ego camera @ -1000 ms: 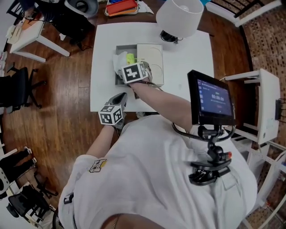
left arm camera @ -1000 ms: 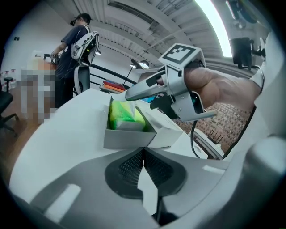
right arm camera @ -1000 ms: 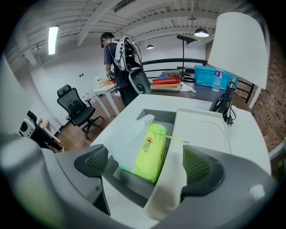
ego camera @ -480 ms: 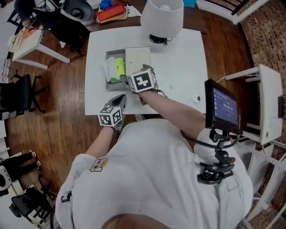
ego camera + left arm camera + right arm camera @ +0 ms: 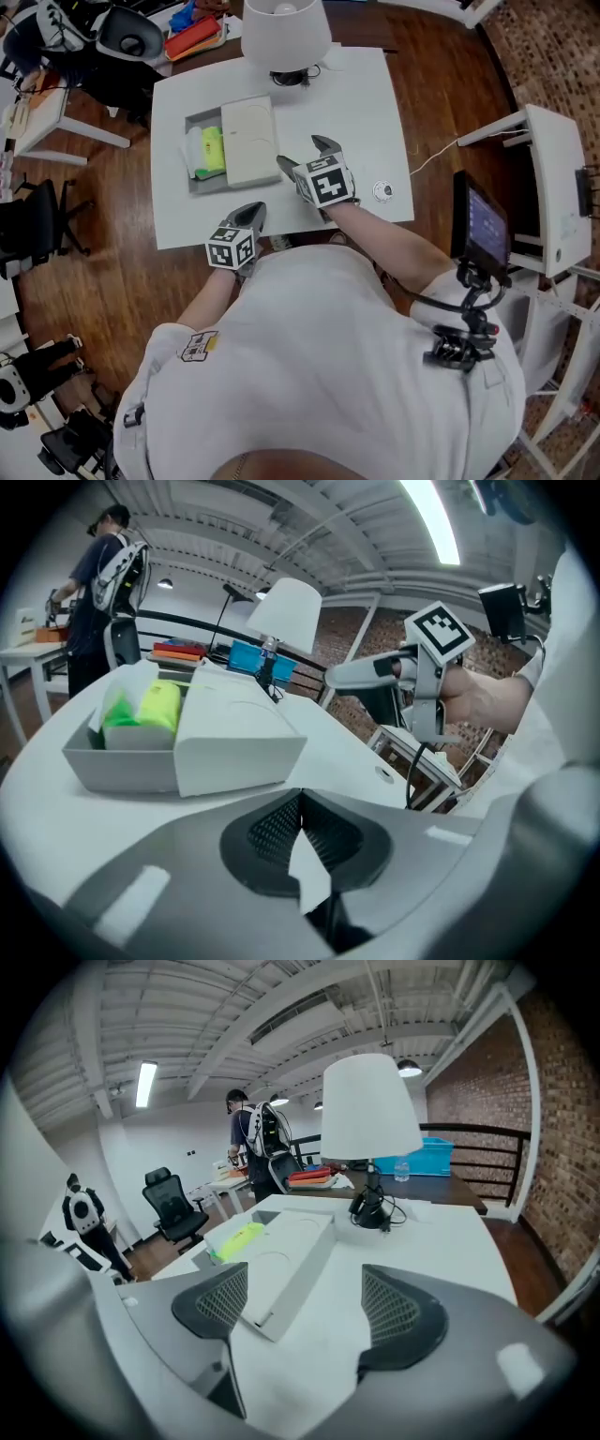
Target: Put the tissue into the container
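The tissue [image 5: 203,154] is already sitting in the container [image 5: 199,185], far left on the tabletop [image 5: 366,103]. The fingers of my right gripper [image 5: 305,156] are just closing partway, apart and empty (those of my left gripper [image 5: 249,212] are clenched on nothing). Drifting left, I am probably risking nudging the white lid [image 5: 248,141].

Left tongs [image 5: 253,212] together; right [image 5: 305,155] closing, empty

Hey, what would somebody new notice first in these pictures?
Probably the big white lamp at the far edge of the table, then the bright yellow-green pack beside the white tissue in the open end of the grey container. The right gripper hangs over the table right of it, jaws apart though just closing a little, nothing between them.
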`<move>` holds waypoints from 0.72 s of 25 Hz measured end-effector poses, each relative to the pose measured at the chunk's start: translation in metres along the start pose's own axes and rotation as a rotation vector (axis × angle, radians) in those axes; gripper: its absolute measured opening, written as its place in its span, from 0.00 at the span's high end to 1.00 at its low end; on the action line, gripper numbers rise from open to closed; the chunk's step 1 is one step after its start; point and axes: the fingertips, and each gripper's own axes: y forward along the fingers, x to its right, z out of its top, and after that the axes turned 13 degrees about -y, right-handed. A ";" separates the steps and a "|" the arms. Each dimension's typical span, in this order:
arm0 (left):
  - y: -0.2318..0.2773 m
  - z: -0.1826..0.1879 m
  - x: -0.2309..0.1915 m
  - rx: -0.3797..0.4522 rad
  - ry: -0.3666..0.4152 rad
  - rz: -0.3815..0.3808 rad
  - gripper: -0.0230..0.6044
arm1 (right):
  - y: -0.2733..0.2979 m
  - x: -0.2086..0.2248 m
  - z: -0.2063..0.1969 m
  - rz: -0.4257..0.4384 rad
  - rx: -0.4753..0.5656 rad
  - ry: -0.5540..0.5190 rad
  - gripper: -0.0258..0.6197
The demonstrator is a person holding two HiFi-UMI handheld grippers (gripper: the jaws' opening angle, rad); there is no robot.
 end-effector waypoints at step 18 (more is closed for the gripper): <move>0.052 -0.032 0.061 -0.163 0.147 -0.094 0.96 | -0.055 0.065 -0.171 -0.184 -0.121 0.177 0.95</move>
